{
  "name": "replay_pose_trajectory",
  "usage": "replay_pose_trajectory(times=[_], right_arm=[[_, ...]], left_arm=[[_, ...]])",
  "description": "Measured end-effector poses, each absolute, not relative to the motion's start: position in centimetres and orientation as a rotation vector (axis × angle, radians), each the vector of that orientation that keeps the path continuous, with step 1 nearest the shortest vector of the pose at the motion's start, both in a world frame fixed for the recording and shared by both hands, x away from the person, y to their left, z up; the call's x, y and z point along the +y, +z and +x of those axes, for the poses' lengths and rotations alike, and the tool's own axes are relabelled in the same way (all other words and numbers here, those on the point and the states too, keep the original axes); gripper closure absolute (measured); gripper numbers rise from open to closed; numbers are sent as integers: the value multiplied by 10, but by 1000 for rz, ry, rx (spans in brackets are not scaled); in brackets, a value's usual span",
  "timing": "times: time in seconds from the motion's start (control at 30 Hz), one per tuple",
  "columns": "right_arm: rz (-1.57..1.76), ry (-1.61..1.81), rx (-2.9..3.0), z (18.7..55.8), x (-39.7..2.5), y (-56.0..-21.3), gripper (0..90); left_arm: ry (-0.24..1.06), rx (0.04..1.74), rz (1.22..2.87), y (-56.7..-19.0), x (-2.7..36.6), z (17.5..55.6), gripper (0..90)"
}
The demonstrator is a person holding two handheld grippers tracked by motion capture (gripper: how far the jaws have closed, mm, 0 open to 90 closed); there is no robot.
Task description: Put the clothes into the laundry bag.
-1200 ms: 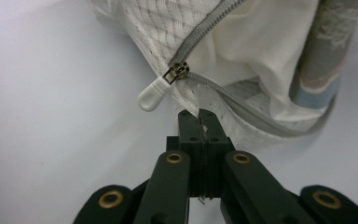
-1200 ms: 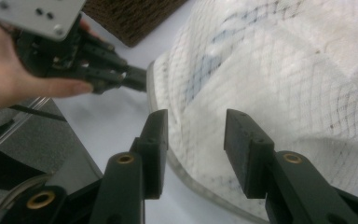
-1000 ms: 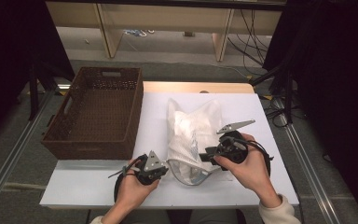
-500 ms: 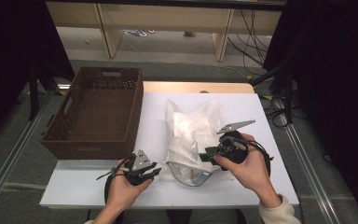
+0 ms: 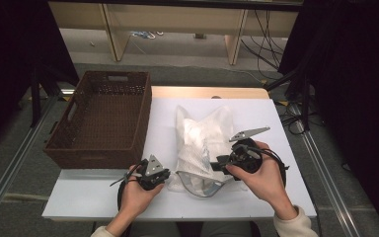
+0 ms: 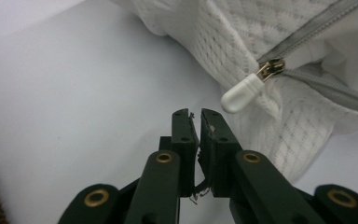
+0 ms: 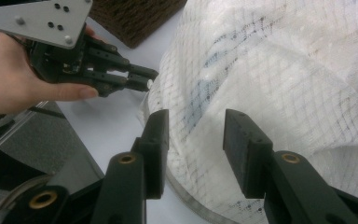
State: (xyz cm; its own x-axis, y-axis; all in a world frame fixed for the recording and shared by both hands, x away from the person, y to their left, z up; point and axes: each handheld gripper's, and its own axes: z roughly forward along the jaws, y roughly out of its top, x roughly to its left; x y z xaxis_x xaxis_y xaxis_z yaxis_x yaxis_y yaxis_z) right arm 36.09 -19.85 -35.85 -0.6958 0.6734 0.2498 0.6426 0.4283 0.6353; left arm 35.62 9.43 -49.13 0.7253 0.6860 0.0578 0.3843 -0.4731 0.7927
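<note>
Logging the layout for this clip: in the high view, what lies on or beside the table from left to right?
Brown wicker basket → left gripper → white mesh bag → right gripper, its jaws at the bag, the hand behind it further right.

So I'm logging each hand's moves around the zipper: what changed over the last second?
The left gripper drew back toward the table's near edge, then returned to the white mesh bag, jaws nearly shut and just short of the zipper pull. Nothing grasped. The right gripper, open at the bag, the bag and the wicker basket stayed put.
</note>
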Motion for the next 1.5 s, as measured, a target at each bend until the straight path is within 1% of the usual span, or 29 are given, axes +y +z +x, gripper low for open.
replay_pose_trajectory(times=[0.03, 0.1, 0.27, 0.4, 0.5, 0.53, 0.73, 0.93, 1.07, 1.23, 1.37, 1.5], right_arm=[[1217, 1133, 2619, 360, -198, -359, 618], [1207, 1135, 2626, 361, -198, -359, 617], [1220, 1136, 2616, 360, -198, -359, 617], [1236, 1138, 2612, 360, -197, -360, 617], [1212, 1145, 2606, 361, -196, -361, 617], [1209, 1144, 2606, 361, -196, -361, 617], [1213, 1130, 2622, 361, -196, -361, 617], [1218, 1130, 2619, 359, -195, -361, 616], [1202, 1126, 2630, 358, -193, -361, 618], [1149, 1188, 2621, 353, -184, -360, 684], [1132, 1195, 2648, 348, -168, -366, 696], [1160, 1161, 2682, 347, -159, -374, 685]], left_arm=[[468, 791, 2141, -490, 95, 355, 840], [496, 775, 2102, -489, 91, 352, 853], [531, 726, 2117, -477, 88, 342, 886], [535, 701, 2116, -473, 85, 339, 888], [518, 730, 2088, -477, 85, 341, 890], [544, 725, 2083, -476, 85, 341, 892], [544, 731, 2019, -475, 83, 339, 893], [544, 650, 2009, -468, 78, 330, 893], [551, 630, 2032, -468, 75, 325, 893], [553, 650, 2002, -466, 79, 320, 892], [559, 680, 1977, -466, 88, 317, 872], [537, 724, 1962, -468, 93, 312, 804]])
